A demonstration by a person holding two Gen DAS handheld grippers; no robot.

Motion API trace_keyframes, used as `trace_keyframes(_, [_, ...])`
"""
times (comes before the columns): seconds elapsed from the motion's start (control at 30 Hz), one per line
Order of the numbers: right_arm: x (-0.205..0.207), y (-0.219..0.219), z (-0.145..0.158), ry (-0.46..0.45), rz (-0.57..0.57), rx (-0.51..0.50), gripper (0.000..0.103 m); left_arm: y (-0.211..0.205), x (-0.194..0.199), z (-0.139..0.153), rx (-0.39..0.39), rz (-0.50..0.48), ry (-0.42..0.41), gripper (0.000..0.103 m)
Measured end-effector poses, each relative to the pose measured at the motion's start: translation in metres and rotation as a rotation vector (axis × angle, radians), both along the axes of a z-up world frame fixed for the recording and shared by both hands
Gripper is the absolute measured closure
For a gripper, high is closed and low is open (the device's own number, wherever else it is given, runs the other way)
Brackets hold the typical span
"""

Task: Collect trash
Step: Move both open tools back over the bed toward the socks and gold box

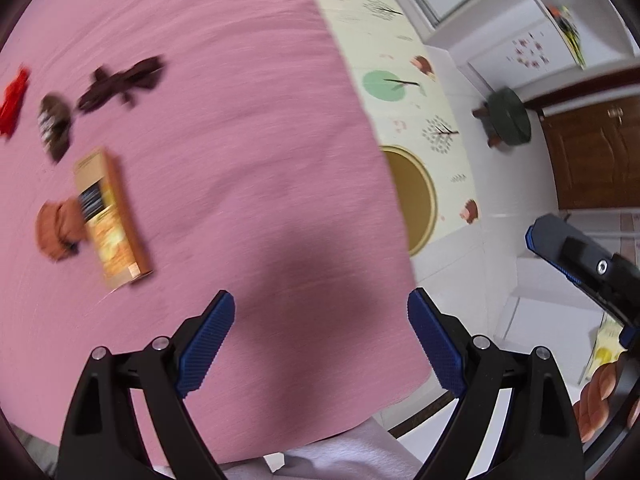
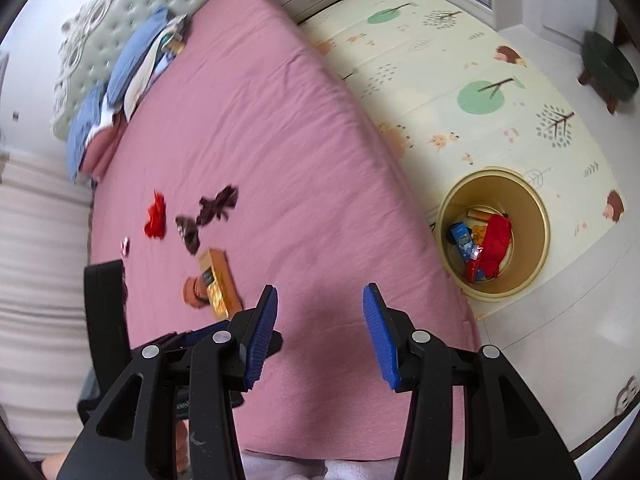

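Note:
Trash lies on the pink bed [image 1: 248,120]: an orange box [image 1: 110,216], a crumpled orange-brown wrapper [image 1: 56,232], a dark striped wrapper [image 1: 54,124], a dark brown wrapper [image 1: 120,84] and a red wrapper [image 1: 14,100]. The same pieces show in the right wrist view: the box [image 2: 218,282], the red wrapper [image 2: 156,216], the dark brown wrapper [image 2: 218,204]. My left gripper [image 1: 320,340] is open and empty above the bed's near part. My right gripper [image 2: 320,332] is open and empty over the bed edge. A yellow bin [image 2: 538,216] on the floor holds several pieces of trash.
A patterned play mat [image 2: 460,60] covers the floor right of the bed. A dark green stool [image 2: 608,66] stands at the far right. Pillows and folded bedding [image 2: 120,80] lie at the headboard. A brown door [image 1: 592,152] is to the right.

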State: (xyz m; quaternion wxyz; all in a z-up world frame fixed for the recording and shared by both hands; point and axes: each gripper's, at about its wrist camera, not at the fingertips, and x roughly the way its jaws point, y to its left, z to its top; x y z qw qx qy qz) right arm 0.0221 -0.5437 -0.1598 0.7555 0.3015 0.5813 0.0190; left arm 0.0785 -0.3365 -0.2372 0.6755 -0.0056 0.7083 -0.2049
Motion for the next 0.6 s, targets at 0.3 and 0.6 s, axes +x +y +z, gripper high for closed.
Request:
trace_keyframes(0.3, [0.012, 0.078, -0.010, 0.007, 0.100, -0.026, 0.056, 0.080, 0.009, -0.003, 0.023, 0.148, -0.005, 0.015])
trace_keyframes(0.6, [0.021, 0.142, -0.021, 0.023, 0.171, -0.037, 0.055, 0.152, 0.014, -0.015, 0.043, 0.227, 0.007, 0.015])
